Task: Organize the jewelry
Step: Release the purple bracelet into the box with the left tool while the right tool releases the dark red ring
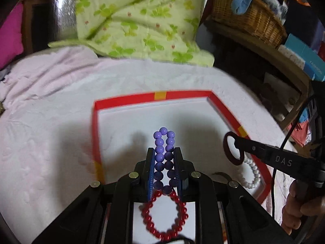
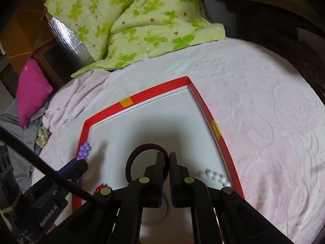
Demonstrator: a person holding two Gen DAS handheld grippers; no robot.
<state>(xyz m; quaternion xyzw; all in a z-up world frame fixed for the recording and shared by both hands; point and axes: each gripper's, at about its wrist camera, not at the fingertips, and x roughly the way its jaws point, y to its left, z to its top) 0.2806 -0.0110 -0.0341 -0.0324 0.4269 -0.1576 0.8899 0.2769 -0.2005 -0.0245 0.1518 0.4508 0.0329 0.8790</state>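
A shallow red-rimmed tray [image 1: 182, 95] [image 2: 154, 92] with a white floor lies on the bedspread. My left gripper [image 1: 164, 150] is shut on a purple bead bracelet [image 1: 162, 140], squeezed into a narrow loop above the tray floor. Beneath it a red bead bracelet [image 1: 164, 215] lies flat in the tray. My right gripper [image 2: 166, 155] is shut on a dark maroon bangle [image 2: 146, 145], held over the tray. A white pearl bracelet [image 2: 213, 175] [image 1: 251, 172] rests by the tray's right rim. The left wrist view shows the right gripper [image 1: 236, 142] with the bangle [image 1: 224, 145]; the right wrist view shows the left gripper [image 2: 81, 161] with the purple beads [image 2: 84, 149].
A pale pink bedspread [image 2: 264, 101] surrounds the tray. A green floral quilt [image 1: 138, 20] lies behind it, with a magenta cushion [image 2: 32, 93] at the left. A wicker basket [image 1: 249, 18] and a blue box [image 1: 304, 57] crowd the far right. A hand [image 1: 294, 209] grips the right tool.
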